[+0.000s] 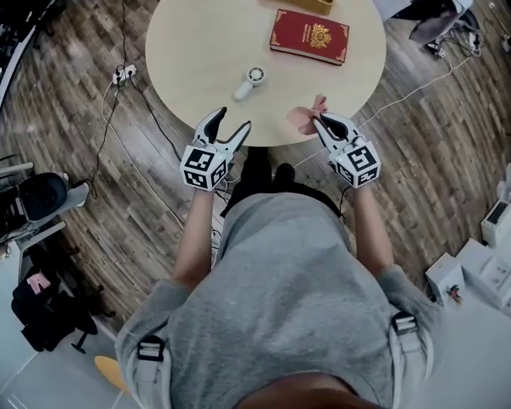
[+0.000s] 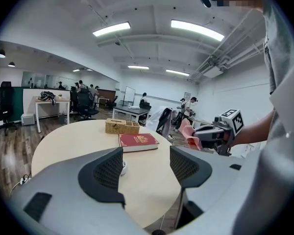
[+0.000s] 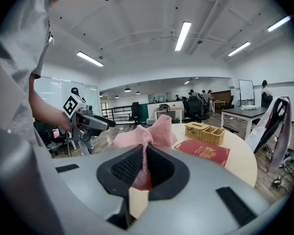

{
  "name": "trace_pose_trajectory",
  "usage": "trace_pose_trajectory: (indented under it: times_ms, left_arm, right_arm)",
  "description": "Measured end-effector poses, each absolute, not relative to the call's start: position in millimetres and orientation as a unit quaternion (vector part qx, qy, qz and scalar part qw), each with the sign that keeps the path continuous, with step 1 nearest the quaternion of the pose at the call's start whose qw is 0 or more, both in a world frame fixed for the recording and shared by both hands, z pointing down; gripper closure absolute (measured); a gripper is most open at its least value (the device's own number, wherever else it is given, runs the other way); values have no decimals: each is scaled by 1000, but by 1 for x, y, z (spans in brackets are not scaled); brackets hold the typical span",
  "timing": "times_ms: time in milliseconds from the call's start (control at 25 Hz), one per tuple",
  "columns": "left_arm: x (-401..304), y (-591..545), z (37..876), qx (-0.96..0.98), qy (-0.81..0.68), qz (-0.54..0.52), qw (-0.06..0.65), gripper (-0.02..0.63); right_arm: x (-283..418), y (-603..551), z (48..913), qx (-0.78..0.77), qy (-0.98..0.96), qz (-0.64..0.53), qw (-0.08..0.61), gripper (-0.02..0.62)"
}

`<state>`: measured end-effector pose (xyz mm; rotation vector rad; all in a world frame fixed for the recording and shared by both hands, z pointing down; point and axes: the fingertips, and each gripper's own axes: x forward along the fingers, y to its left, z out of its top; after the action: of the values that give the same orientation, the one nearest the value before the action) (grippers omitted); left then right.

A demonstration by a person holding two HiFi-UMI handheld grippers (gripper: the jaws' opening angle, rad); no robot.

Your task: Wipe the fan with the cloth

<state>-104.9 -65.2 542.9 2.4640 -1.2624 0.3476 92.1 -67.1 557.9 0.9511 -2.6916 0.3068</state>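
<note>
Both grippers held at the near edge of the round table

Both forearms reach forward from the body, with the claws tilted slightly down. The left gripper hovers with its jaws spread and empty. The right gripper pinches the pink cloth. The white fan lies flat inside the near edge, just ahead of the left gripper.

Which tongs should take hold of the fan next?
Left. The left tongs are open and empty, with the fan just ahead on their side; the right tongs are shut on the pink cloth.
</note>
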Motion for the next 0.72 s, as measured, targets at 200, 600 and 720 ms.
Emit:
trace_pose_trajectory:
  times_ms: [200, 600, 720]
  left_arm:
    - [-103, -96, 554, 874, -435, 129, 176, 304]
    - [-100, -152, 591, 884, -395, 157, 194, 302]
    - [-100, -167, 611, 884, -385, 173, 202, 299]
  right_arm:
    - [99, -85, 564, 342, -922, 110, 143, 568]
    - [89, -122, 572, 369, -909, 121, 153, 568]
    - [86, -131, 575, 376, -904, 123, 161, 568]
